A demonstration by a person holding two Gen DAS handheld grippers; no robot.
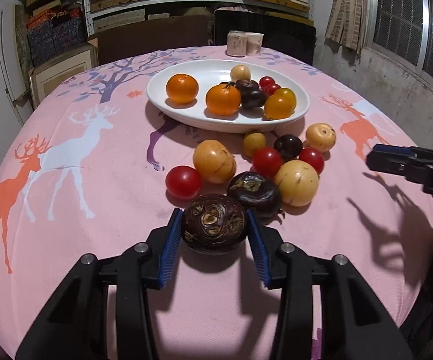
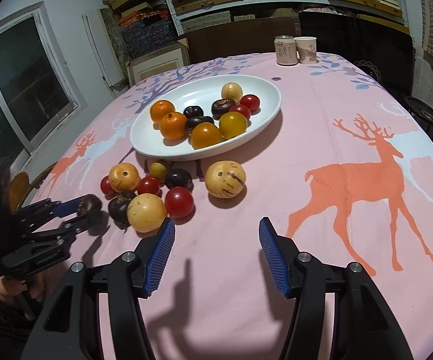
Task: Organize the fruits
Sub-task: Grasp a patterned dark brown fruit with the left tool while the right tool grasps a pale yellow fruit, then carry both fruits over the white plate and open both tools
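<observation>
My left gripper [image 1: 213, 211] is shut on a dark brown water chestnut [image 1: 213, 225] that rests low on the pink tablecloth; its blue pads press both sides. The right wrist view shows this grip at the far left [image 2: 89, 205]. Just beyond lie several loose fruits: a second dark chestnut [image 1: 254, 190], a red tomato [image 1: 183, 181] and a pale yellow fruit [image 1: 296, 183]. A white oval plate [image 1: 204, 72] further back holds oranges, tomatoes and dark fruits. My right gripper [image 2: 216, 231] stands open over bare cloth, right of the pile, with nothing between its fingers.
A drink can [image 1: 237, 43] and a paper cup [image 1: 254, 43] stand at the table's far edge. Dark chairs and shelves of boxes are behind the table. A striped yellow fruit [image 2: 225, 178] lies alone near the plate's front rim.
</observation>
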